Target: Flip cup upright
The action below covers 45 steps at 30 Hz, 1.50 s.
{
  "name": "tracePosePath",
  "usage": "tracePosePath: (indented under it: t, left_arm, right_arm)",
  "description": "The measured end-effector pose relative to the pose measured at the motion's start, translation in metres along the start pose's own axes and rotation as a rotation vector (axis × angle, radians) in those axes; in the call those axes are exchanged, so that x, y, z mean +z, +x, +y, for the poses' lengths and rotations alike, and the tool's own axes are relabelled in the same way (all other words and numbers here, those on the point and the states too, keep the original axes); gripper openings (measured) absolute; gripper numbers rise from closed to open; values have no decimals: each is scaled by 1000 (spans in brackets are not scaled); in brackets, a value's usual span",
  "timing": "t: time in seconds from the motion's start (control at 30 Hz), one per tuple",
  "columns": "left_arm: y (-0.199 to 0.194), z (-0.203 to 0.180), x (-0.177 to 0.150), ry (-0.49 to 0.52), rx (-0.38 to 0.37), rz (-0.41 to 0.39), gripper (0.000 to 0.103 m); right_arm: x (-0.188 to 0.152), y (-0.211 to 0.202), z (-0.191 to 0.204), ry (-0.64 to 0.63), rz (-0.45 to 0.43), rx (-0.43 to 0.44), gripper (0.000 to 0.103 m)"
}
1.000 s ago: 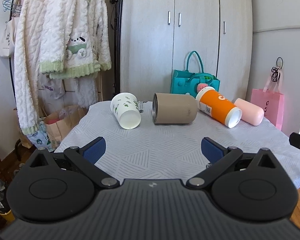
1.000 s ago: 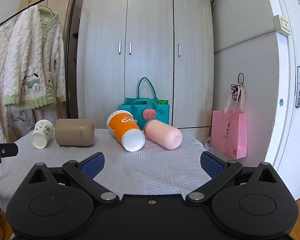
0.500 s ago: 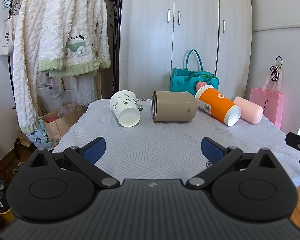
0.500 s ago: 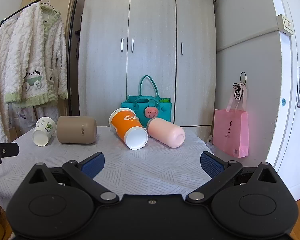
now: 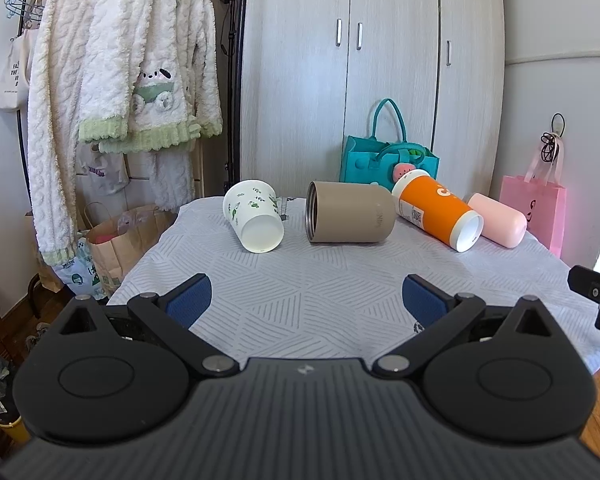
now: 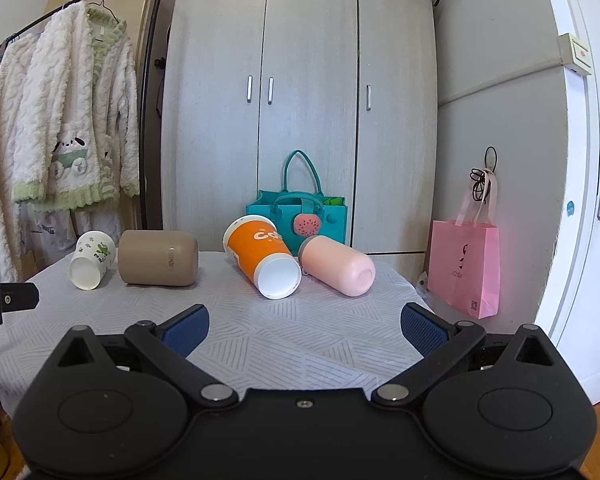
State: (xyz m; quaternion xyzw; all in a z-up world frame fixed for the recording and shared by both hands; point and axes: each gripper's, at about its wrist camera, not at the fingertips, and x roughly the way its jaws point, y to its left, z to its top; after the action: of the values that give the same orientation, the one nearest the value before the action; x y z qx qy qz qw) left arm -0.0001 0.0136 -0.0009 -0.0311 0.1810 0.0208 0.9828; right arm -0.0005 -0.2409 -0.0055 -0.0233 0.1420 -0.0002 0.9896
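Observation:
Several cups lie on their sides at the far edge of a table with a grey patterned cloth [image 5: 320, 288]. From the left: a white cup with green leaves [image 5: 254, 216] [image 6: 92, 260], a tan cup [image 5: 350, 213] [image 6: 160, 258], an orange cup [image 5: 436, 210] [image 6: 262, 256], and a pink cup [image 5: 498, 220] [image 6: 338, 266]. My left gripper [image 5: 306, 300] is open and empty over the near part of the table. My right gripper [image 6: 304, 326] is open and empty, near the orange and pink cups.
A teal bag [image 6: 300, 216] stands behind the cups, in front of a grey wardrobe [image 6: 300, 100]. A clothes rack with fluffy robes [image 5: 112, 80] is at the left, with paper bags [image 5: 120, 236] below. A pink bag [image 6: 464, 264] hangs at the right by a white door [image 6: 588, 200].
Both grippers have risen slightly, so the cups sit a little lower in each view. Both stay open and empty. The cups have not moved.

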Motion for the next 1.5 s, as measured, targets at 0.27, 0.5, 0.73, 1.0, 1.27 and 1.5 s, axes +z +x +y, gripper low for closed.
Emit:
tracePosePath:
  t: [0.27, 0.5, 0.73, 1.0, 1.27, 1.5]
  left_arm:
    - [-1, 2, -2, 0, 0, 4, 103]
    - [-1, 3, -3, 0, 0, 3, 103]
    - [-1, 3, -2, 0, 3, 5, 103]
    - [-1, 5, 1, 15, 6, 37, 103]
    - [1, 2, 19, 16, -30, 83, 103]
    - [25, 10, 46, -79, -139, 153, 103]
  right_arm:
    - [0, 0, 0, -2, 4, -1, 103]
    - [-1, 2, 1, -2, 9, 0, 103]
    - [-2, 4, 0, -4, 13, 0, 103]
    - [8, 1, -5, -22, 30, 47, 103]
    - [26, 4, -12, -16, 77, 195, 103]
    - [63, 29, -18, -108, 123, 361, 103]
